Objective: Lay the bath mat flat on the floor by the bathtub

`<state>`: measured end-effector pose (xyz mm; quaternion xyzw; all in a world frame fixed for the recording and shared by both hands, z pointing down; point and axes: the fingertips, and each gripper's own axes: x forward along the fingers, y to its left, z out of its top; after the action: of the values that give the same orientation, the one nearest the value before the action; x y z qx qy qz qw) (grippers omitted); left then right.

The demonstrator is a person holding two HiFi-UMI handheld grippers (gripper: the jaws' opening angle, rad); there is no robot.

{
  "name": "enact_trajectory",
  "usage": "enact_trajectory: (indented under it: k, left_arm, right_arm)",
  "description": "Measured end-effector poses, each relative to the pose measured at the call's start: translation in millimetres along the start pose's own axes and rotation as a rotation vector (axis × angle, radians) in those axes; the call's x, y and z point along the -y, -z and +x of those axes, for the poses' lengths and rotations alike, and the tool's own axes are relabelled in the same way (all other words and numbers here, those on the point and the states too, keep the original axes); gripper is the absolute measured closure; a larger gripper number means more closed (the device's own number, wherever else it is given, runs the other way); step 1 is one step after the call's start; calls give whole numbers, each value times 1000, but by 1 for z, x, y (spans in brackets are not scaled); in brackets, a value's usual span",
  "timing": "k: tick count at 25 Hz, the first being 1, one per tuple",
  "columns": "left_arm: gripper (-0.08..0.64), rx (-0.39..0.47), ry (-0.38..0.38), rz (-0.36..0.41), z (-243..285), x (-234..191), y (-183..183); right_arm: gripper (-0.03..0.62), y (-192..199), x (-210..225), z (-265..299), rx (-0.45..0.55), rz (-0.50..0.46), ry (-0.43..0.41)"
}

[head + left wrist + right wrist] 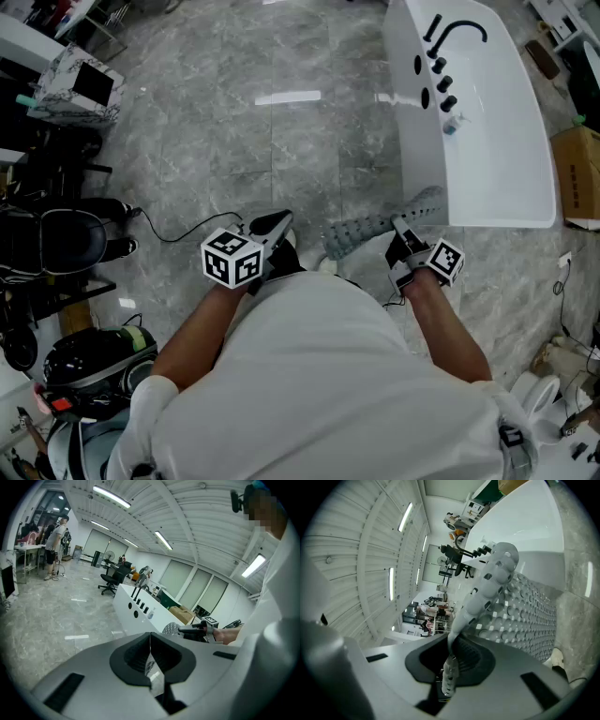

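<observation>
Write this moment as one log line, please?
right gripper: shut on bath mat | left gripper: shut, empty | mat: bunched beside bathtub, not laid flat

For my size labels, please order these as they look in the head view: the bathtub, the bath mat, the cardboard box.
1. The bathtub, clearly the largest.
2. The bath mat and the cardboard box look about alike. The picture's edge cuts off the box, so I do not rank them.

Up top: looking steeply down from the head onto the floor and bathtub. Left gripper view: low down, peering along its jaws across the room at that same bathtub. Right gripper view: rolled sideways, right up against the bath mat, bathtub behind.
</observation>
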<state>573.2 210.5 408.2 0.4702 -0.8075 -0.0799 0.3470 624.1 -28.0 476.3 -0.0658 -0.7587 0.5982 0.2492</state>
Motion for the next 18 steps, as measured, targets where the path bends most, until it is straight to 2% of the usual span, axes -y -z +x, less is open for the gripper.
enact_trajectory:
  k: [7, 12, 18]
  left_arm:
    - [541, 17, 36, 7, 14, -27, -27]
    - [541, 42, 100, 13, 45, -59, -73]
    - [541, 32, 178, 42, 62, -116, -130]
  right_arm:
    - [554, -16, -16, 32, 35, 7, -18]
    - [554, -50, -29, 71, 86, 5, 11]
    - [554, -93, -57, 139, 161, -11, 34]
